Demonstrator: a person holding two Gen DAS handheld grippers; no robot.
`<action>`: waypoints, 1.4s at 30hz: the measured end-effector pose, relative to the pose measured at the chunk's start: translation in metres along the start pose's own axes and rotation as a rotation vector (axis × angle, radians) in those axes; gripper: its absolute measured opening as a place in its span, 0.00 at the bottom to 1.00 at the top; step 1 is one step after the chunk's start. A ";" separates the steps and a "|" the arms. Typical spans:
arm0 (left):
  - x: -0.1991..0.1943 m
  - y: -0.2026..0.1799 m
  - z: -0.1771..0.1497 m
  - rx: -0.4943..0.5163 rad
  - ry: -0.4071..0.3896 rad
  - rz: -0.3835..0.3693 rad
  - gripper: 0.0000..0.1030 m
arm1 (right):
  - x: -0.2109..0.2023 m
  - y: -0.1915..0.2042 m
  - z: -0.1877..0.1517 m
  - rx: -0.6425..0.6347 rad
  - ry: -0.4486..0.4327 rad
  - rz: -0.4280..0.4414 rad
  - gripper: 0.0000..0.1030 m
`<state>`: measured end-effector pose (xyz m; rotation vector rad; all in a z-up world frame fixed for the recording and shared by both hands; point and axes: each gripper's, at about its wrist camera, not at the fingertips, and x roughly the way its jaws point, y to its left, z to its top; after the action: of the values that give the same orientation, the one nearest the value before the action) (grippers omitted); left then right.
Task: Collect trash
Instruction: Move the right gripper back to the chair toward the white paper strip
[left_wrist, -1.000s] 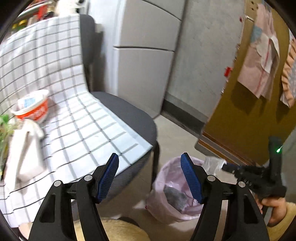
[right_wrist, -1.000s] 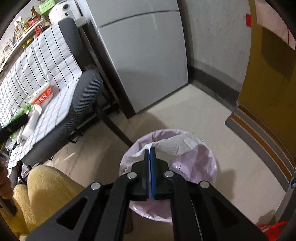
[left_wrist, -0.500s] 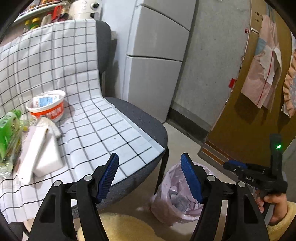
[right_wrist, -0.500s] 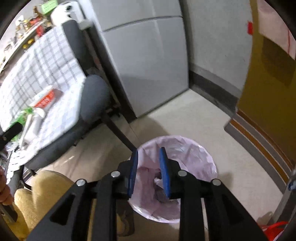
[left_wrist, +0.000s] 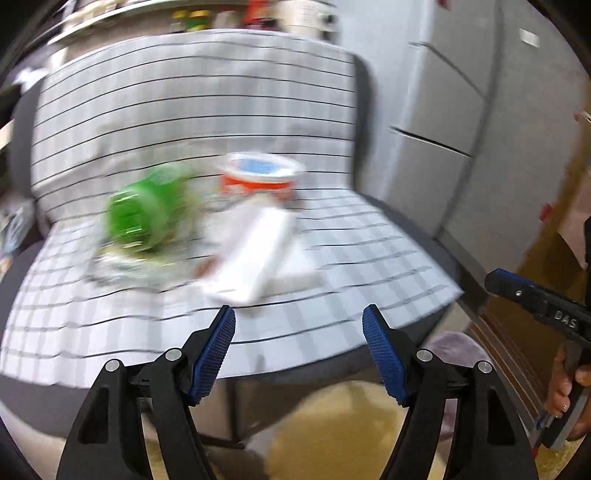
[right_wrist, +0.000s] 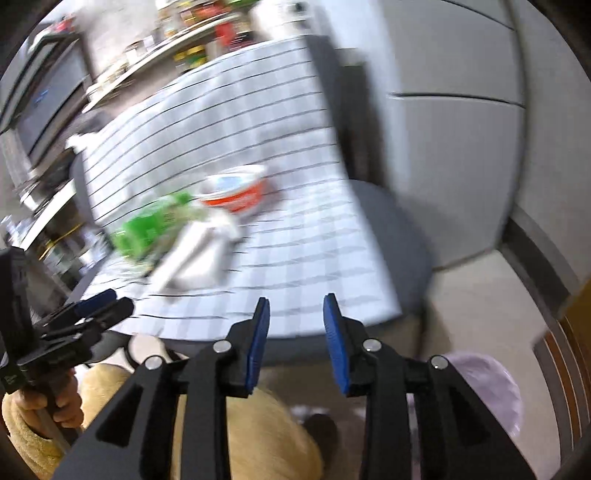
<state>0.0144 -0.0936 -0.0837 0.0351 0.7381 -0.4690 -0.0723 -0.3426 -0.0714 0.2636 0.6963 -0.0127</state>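
Observation:
On the chair's checked cloth (left_wrist: 332, 240) lie a green bottle (left_wrist: 144, 210), a red and white bowl (left_wrist: 258, 177) and a white carton (left_wrist: 255, 254), all blurred. My left gripper (left_wrist: 299, 314) is open and empty just in front of the carton. In the right wrist view the same bottle (right_wrist: 155, 225), bowl (right_wrist: 236, 192) and carton (right_wrist: 195, 254) show. My right gripper (right_wrist: 296, 304) hangs before the seat's front edge, its jaws opening with nothing between them. The pink bin bag (right_wrist: 491, 387) stands on the floor, low at the right.
A grey fridge (right_wrist: 454, 147) stands right of the chair. Cluttered shelves (right_wrist: 177, 33) run behind the chair back. A brown door (left_wrist: 546, 236) is at the far right. A yellow fuzzy sleeve (right_wrist: 258, 435) fills the bottom, and a hand (left_wrist: 569, 384) holds the other gripper's handle.
Both views have swung from the bin bag up to the chair seat. The right gripper, shut on a clear scrap over the bag, has opened and no longer holds it.

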 end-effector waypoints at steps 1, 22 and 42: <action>-0.002 0.009 0.001 -0.015 -0.004 0.022 0.70 | 0.010 0.016 0.005 -0.028 0.000 0.024 0.37; -0.006 0.112 -0.008 -0.194 0.016 0.160 0.70 | 0.180 0.114 0.039 -0.052 0.134 0.129 0.37; -0.010 0.083 -0.001 -0.149 0.021 0.188 0.70 | 0.209 0.139 0.052 0.061 0.214 0.282 0.25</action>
<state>0.0422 -0.0154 -0.0892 -0.0304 0.7805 -0.2338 0.1346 -0.2052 -0.1332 0.4237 0.8667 0.2667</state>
